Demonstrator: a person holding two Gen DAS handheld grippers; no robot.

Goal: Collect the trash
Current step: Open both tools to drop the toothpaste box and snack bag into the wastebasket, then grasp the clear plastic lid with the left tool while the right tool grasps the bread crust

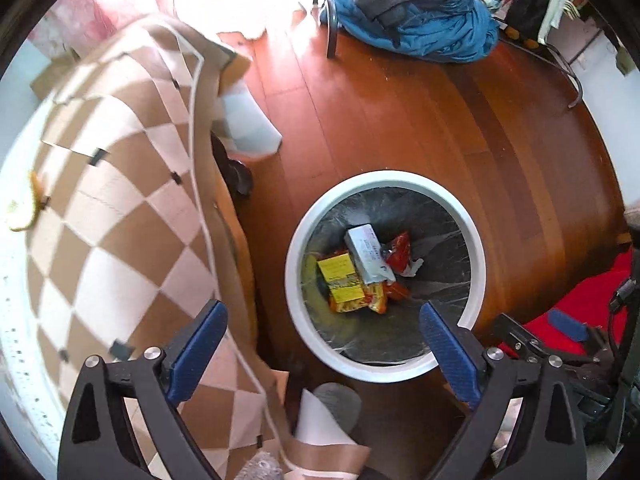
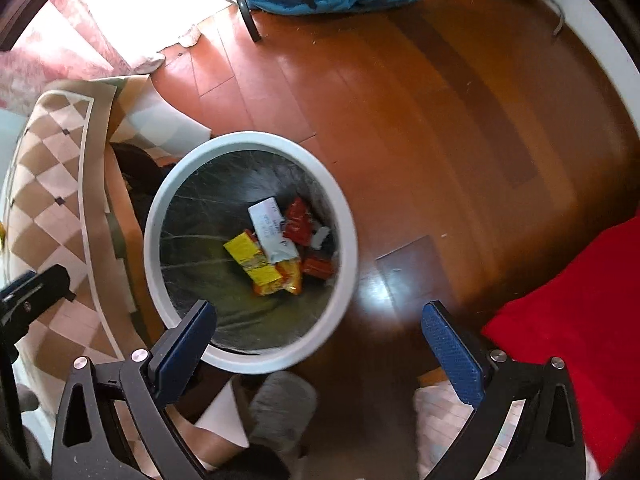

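Both claws hang released and empty, the left gripper (image 1: pixel 322 326) and right gripper (image 2: pixel 318 326) spread wide at the bottom of each frame above the white-rimmed trash bin (image 1: pixel 296 240) on the wooden floor (image 1: pixel 440 128), where a yellow box (image 1: pixel 340 276), grey carton (image 1: pixel 368 252) and red wrapper (image 1: pixel 400 252) lie at centre.

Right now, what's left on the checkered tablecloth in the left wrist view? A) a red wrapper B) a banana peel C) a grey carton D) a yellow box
B: a banana peel lies on the checkered tablecloth near its left edge, while the yellow box, grey carton and red wrapper are already inside the white bin.
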